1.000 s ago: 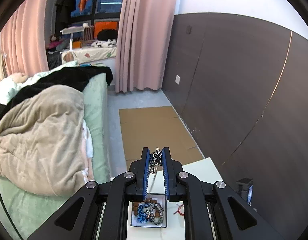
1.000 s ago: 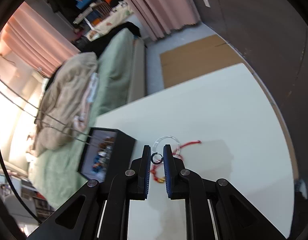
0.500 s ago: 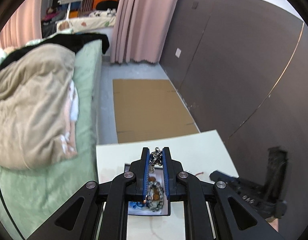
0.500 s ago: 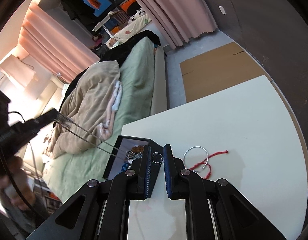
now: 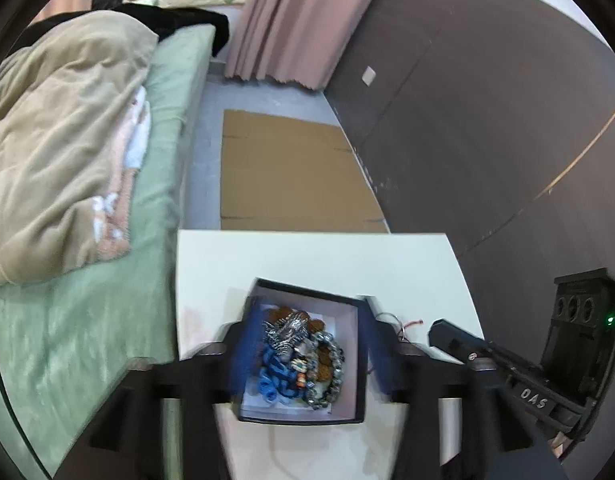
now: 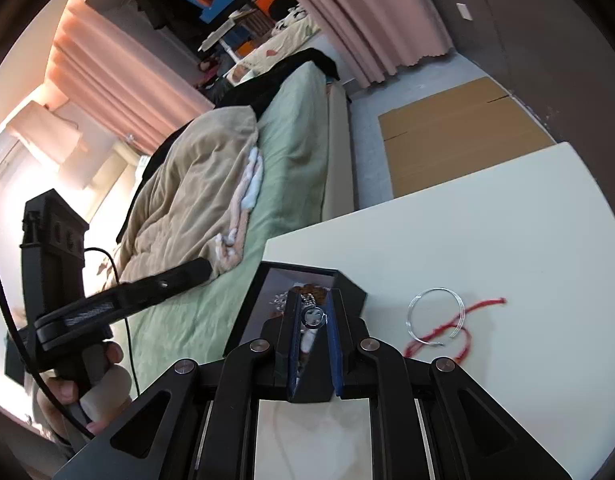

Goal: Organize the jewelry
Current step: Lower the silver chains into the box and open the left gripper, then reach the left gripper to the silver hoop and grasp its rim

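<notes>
Two grippers over black jewelry box (image 5: 357, 344) on white table (image 5: 315, 260). Left gripper (image 5: 305, 354): jaws just opened, blurred, standing wide either side of the box, nothing between pads. Silver chain piece (image 5: 287, 330) lying atop bead heap inside. Right gripper (image 6: 312, 318): clamped on small ring (image 6: 312, 316), ring face-on to camera, above box edge. Right wrist view only: clear bangle (image 6: 435, 316) flat beside red cord (image 6: 455, 324), clear of box.

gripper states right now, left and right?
Left gripper: open, jaws just opened, straddling the jewelry box; silver piece dropped in.
Right gripper: shut on a small ring.
</notes>
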A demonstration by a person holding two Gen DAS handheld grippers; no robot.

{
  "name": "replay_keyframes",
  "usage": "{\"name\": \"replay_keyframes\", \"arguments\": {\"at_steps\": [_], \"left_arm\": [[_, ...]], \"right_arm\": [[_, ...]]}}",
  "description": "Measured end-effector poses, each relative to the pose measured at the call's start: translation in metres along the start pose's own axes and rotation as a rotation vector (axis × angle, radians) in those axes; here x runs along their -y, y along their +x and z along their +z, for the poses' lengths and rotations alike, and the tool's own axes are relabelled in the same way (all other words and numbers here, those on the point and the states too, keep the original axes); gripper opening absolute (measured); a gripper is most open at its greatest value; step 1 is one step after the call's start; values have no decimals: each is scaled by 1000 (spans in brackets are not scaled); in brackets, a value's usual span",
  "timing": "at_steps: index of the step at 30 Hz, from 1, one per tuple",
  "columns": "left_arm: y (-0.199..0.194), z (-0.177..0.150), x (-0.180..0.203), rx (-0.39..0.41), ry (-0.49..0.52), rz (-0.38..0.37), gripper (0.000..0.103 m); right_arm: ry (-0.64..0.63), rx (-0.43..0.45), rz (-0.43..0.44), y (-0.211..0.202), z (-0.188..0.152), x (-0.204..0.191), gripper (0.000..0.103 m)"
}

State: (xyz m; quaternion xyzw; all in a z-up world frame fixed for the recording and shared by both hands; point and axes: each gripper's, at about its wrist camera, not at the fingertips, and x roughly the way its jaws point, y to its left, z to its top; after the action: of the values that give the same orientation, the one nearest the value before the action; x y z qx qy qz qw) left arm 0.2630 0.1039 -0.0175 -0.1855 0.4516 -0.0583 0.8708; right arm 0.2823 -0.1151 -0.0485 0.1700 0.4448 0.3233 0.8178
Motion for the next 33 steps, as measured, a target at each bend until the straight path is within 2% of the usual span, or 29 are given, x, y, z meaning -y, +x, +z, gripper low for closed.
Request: {"name": "replay_keyframes", "arguments": {"at_steps": [1,12,14,15,17,19,21,24,33], "left_arm": [[-5,1,-4,22,-7,-1,68],[-29,4,-37,73,-68,-6,68],[-31,4,-41,78,-80,-8,68],[-31,3,-41,76,-85,-12,68],[-29,2,-38,73,-73,-10,68],[-27,1,-33,66,-60,-14,69],[-22,0,-24,54,-44,-23,69],[-17,-3,-8,43,-9,-34,69],[9,-17,45,-20,80,-55,68]], "right_arm": [[-6,-4,3,5,1,-3,14],[-68,-103,58,58,8,-42,16],[-56,-137,41,63,8,-39,29],[-49,-129,29,60,8,-36,33],[-33,-108,6,48,8,-28,48],[-15,-89,-6,34,10,-20,54],[-25,-64,-37,15,12,-15,54],[-17,-35,-75,-9,12,-3,66],[66,-22,-185,-52,4,49,67]]}}
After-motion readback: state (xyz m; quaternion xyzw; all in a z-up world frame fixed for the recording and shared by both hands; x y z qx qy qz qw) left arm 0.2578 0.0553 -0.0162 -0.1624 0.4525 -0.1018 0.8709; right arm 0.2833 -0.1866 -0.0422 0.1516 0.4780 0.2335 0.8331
